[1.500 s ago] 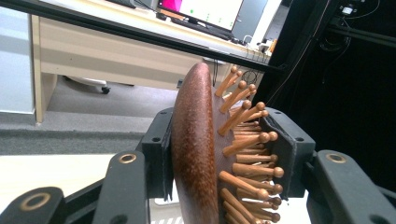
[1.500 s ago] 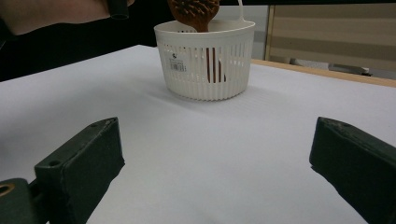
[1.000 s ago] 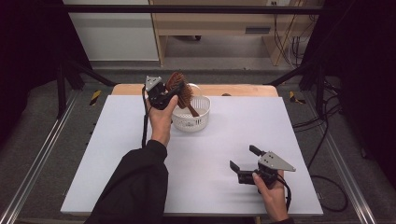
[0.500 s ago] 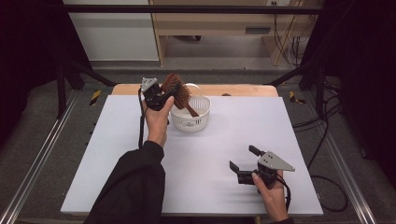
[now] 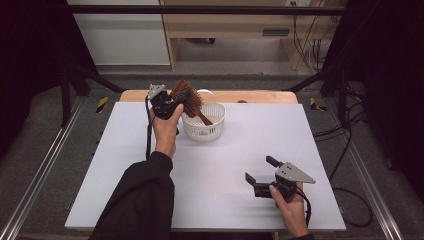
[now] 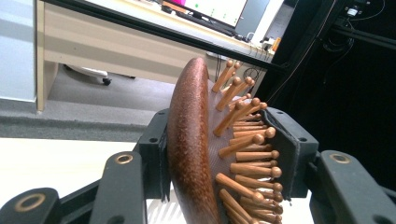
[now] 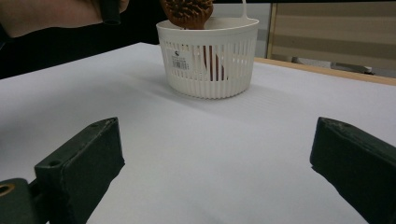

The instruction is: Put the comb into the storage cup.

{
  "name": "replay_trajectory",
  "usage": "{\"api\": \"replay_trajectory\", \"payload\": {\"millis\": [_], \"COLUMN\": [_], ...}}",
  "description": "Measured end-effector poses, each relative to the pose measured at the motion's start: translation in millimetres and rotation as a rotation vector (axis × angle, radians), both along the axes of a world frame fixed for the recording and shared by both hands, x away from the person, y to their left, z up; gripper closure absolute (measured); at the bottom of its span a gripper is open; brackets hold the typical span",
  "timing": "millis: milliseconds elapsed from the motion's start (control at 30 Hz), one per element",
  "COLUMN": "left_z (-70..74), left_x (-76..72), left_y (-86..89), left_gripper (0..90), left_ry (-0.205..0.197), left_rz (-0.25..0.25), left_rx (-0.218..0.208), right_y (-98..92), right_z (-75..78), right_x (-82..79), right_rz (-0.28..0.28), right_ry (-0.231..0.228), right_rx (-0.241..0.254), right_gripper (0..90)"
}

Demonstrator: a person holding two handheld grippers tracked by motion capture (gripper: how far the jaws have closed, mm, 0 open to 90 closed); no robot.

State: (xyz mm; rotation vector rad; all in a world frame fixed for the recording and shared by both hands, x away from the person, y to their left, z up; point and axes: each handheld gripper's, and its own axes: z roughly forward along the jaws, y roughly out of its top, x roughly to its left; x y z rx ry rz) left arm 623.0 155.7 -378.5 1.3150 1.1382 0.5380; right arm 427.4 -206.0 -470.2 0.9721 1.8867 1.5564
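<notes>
A brown wooden hairbrush [image 5: 186,95] stands tilted over a white slotted basket [image 5: 217,112], its handle reaching down inside. My left gripper [image 5: 175,102] is shut on the brush head. In the left gripper view one pad lies on the smooth back of the hairbrush [image 6: 189,140] and the other meets the bristle tips, so my left gripper [image 6: 224,158] clamps it. My right gripper [image 5: 259,168] rests open on the table near the front right, nothing between its jaws. From my right gripper [image 7: 219,154] I see the basket [image 7: 208,60] ahead, the brush [image 7: 187,11] above its rim.
The white table [image 5: 250,145] has a wooden strip [image 5: 260,96] along its far edge. Metal rails [image 5: 45,170] and dark frame legs flank it, and cables [image 5: 350,150] lie on the floor to the right. A sleeve [image 5: 140,200] comes in from the front.
</notes>
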Motion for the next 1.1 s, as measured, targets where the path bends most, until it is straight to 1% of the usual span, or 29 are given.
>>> {"api": "replay_trajectory", "payload": {"millis": [1100], "left_z": [-2.4], "left_x": [-0.1], "left_y": [3.8], "left_gripper": [47.0], "left_ry": [0.003], "left_rz": [0.001], "left_rx": [-0.007], "right_y": [0.9], "right_z": [-0.6], "right_x": [0.1], "right_rz": [0.006], "right_ry": [0.003], "right_rx": [-0.004], "right_gripper": [2.8]}}
